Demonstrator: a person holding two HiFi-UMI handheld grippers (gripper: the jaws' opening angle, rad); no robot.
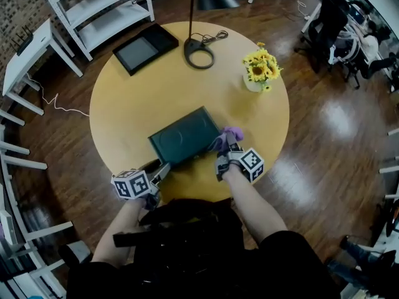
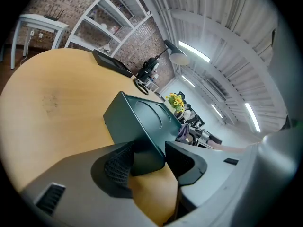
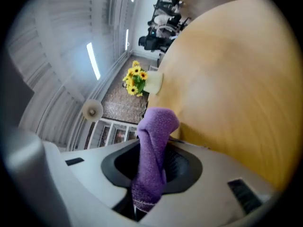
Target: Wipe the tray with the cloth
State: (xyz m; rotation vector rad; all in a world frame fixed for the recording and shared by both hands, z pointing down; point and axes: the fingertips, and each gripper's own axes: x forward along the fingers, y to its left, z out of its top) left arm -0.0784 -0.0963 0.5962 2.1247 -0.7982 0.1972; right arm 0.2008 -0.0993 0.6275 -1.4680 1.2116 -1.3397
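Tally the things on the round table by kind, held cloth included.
Trays: 2 (green tray, black tray)
Cloth: 1
Lamp: 1
Flower vase: 1
Total: 5

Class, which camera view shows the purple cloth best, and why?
The right gripper view: the cloth fills the centre, clamped in the right gripper. The head view shows only a small purple bunch at the right end of the tray; the left gripper view, a sliver beyond the tray.
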